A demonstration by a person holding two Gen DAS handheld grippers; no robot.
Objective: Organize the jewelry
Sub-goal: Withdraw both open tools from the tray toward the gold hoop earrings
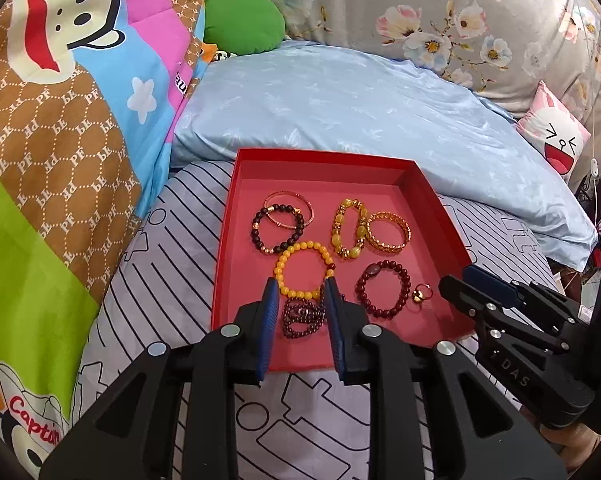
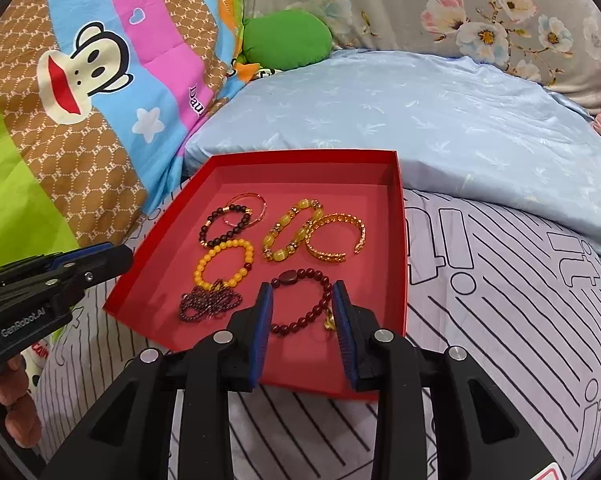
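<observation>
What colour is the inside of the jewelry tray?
Pinkish red; the tray shows best in the left wrist view.

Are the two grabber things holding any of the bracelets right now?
No. The left hand-held gripper and the right hand-held gripper are both open and empty, above the red tray. All the jewelry lies loose in it.

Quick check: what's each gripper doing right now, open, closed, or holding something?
Left gripper: open, holding nothing, above the dark garnet strand.
Right gripper: open, holding nothing, over the dark red bead bracelet.
</observation>
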